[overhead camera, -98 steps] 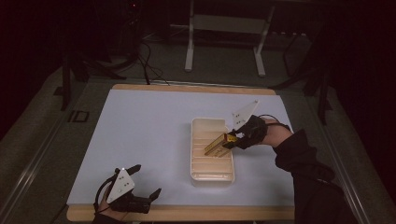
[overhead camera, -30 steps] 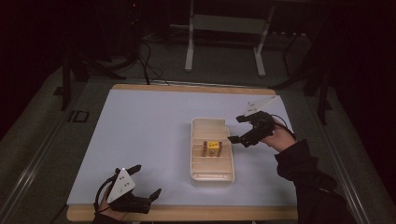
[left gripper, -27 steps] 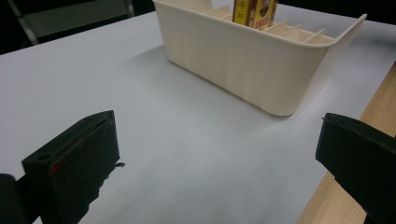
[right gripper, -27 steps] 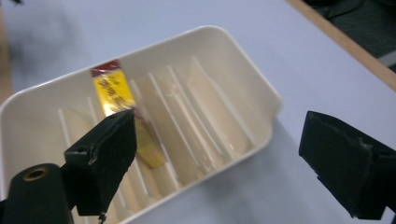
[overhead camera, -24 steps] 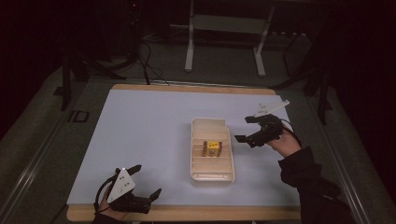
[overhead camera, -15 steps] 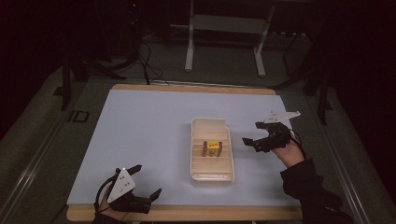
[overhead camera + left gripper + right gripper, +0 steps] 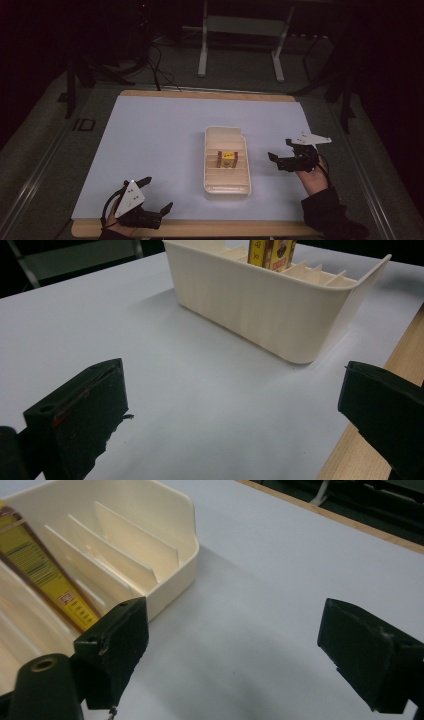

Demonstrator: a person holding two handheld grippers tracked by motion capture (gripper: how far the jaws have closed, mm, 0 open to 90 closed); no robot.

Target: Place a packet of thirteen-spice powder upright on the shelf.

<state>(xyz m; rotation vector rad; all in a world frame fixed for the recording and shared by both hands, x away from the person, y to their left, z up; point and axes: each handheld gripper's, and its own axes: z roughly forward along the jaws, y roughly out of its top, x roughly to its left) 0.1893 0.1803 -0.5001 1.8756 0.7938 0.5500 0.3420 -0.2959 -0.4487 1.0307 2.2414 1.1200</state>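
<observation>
Withdrawn rightward, my right claw [image 7: 284,160] stood open (left claw [image 7: 152,202] likewise); the box [image 7: 227,159] in the tray [image 7: 226,185] could topple.

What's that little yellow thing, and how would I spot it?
Find the cream slotted tray in the middle of the pale blue table. Standing upright in a middle slot is a small box. Its yellow and brown print is the only colour there.

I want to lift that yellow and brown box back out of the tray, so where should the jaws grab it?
Probably the top of the box, coming straight down. It stands upright in a slot between dividers of the cream tray, so only its upper part rises clear of the walls.
</observation>
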